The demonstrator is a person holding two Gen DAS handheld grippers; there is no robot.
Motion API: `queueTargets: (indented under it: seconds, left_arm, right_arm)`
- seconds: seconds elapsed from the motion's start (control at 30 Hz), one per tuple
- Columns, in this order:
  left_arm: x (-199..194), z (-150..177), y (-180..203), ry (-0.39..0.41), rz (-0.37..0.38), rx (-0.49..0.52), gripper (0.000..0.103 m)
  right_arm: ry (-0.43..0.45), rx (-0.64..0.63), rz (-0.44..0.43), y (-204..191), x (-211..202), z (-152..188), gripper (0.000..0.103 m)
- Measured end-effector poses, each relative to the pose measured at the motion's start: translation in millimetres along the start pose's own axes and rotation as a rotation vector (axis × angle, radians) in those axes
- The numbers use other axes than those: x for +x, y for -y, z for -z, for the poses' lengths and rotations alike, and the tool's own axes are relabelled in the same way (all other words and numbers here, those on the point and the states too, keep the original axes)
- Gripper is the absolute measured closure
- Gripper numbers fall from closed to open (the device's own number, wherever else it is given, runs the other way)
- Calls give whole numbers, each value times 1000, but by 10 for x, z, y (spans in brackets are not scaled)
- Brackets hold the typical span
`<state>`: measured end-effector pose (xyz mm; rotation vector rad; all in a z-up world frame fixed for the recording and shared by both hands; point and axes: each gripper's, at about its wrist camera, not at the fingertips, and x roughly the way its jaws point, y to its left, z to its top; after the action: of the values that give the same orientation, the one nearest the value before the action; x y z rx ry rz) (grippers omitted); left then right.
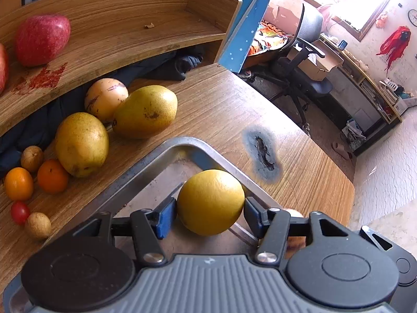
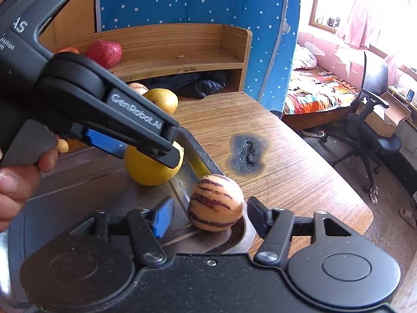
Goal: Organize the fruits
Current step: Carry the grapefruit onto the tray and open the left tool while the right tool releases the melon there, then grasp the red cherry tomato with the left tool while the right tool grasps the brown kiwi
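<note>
Yellow citrus [image 1: 210, 202] pinched between the blue pads of the left gripper [image 1: 208, 210] over the metal tray [image 1: 146, 161] corner, striped melon [image 2: 215, 203] framed by the spread right gripper [image 2: 208, 215], untouched, pears [image 1: 145, 111] lined on the wooden table [image 1: 224, 109] beside the tray.

The left gripper [image 2: 146, 140] covers the top of the yellow fruit [image 2: 148, 169] in the right wrist view, so its grip there cannot be seen. One red apple [image 1: 2, 67] is cut off by the picture's edge — only a thin slice shows. Dark cloth [image 1: 182, 64] lies under the wooden shelf [image 1: 117, 18], mostly hidden in shadow. Behind the right finger peeks something pale [image 1: 293, 212] — too little shows to tell what. The window [image 2: 336, 2] is washed out white.
</note>
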<state>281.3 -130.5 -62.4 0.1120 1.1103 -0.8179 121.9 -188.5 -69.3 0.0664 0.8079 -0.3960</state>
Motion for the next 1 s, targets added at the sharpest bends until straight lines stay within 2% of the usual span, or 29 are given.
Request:
queueTargets:
  seconds: [0.1, 0.17, 0.33, 0.43, 0.67, 1.0]
  left_arm:
    - [-73, 26, -26, 11, -12, 9, 30]
    - [-157, 54, -56, 23, -15, 9, 30]
    - [-429, 170, -195, 61, -38, 7, 21]
    - [-612, 275, -299, 82, -65, 8, 15]
    - [-993, 608, -585, 109, -128, -3, 5]
    - [-1386, 1017, -1027, 97, -202, -83, 1]
  right_arm:
    - [15, 4, -3, -51, -70, 1, 28]
    - [20, 8, -6, -103, -120, 0, 22]
    - [30, 16, -26, -250, -286, 19, 9]
    - [23, 19, -39, -349, -402, 52, 5]
    - [-28, 13, -76, -606, -646, 172, 1]
    - [-129, -52, -171, -1043, -831, 257, 1]
